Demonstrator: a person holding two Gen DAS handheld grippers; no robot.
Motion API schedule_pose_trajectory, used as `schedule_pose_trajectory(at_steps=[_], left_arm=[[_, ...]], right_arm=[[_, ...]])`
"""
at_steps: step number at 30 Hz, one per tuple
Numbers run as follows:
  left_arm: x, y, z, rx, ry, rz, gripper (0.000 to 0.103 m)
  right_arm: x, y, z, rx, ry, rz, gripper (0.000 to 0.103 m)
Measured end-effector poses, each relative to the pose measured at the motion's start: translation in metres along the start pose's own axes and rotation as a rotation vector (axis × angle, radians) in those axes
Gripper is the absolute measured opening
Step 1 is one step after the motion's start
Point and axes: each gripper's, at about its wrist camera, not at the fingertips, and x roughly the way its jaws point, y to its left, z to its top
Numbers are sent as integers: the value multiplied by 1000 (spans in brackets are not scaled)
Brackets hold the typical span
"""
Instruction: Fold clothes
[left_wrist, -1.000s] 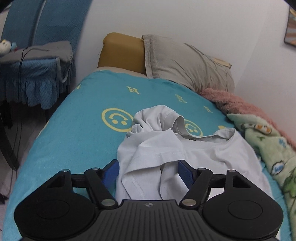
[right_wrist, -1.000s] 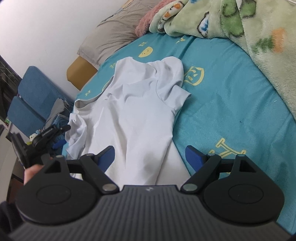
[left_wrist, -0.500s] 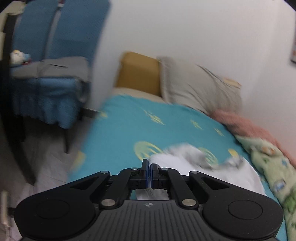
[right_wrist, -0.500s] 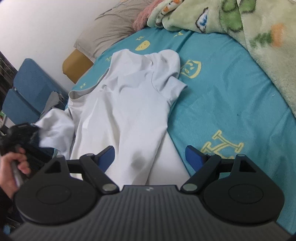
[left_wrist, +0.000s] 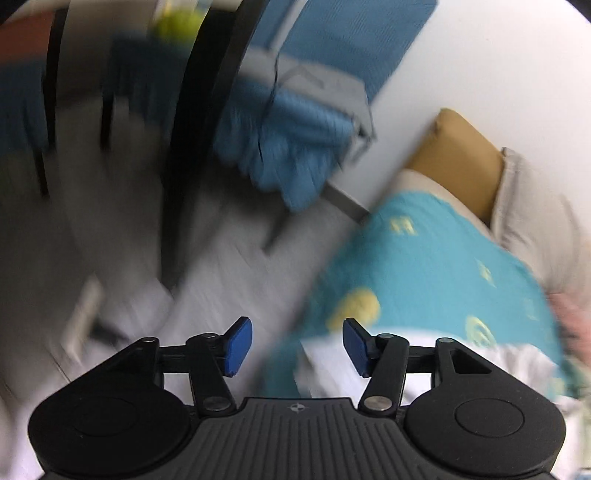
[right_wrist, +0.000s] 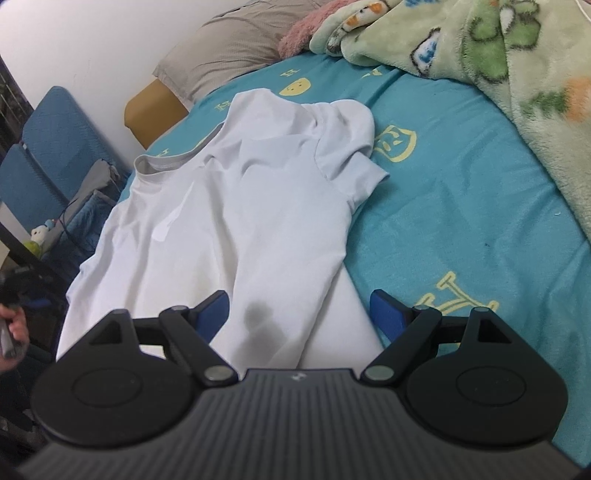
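A white T-shirt (right_wrist: 240, 221) lies spread on the teal bedsheet (right_wrist: 461, 221), collar toward the left, one sleeve bunched at the far side. My right gripper (right_wrist: 299, 314) hovers open over the shirt's lower part, nothing between its fingers. In the blurred left wrist view my left gripper (left_wrist: 291, 345) stands open and empty at the bed's left edge, facing the floor; a corner of the T-shirt (left_wrist: 332, 369) shows just behind its right finger. At the right wrist view's left edge a hand (right_wrist: 13, 332) grips the left tool.
A green fleece blanket (right_wrist: 517, 74) is heaped at the bed's right. A grey pillow (right_wrist: 229, 48) and a yellow cushion (right_wrist: 151, 107) sit at the head. Blue chairs (right_wrist: 48, 147) with draped cloth stand beside the bed, over grey floor (left_wrist: 129, 240).
My left gripper shut on the shirt's near sleeve, pulled it out to the left, then opened and swung toward the floor. The shirt now lies flatter. The right gripper barely moved.
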Motion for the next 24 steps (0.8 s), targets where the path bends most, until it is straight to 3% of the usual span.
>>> schedule_pose_trajectory(at_steps=[2,5,12,16,20,24], left_arm=[[-8,8,-21,-34,35,-94,60],[-14,0,-46,9,57,-177,60],[0,-23,-79,96,11,-92,54],[8,-15,-73,14,-32,-163,54],[23,-19,-71,39,23,-240,54],[26,-23,-71,112,17,-223,47]], right_arm=[[-1,2,-1,-4,1,5,84],[-4,3,-1,-4,-2,13,84],[-11,1,2,18,-13,20,85],[-12,-3,4,35,-17,25,84],[-6,-5,4,45,-6,28,84],[-2,-5,3,46,3,29,84]])
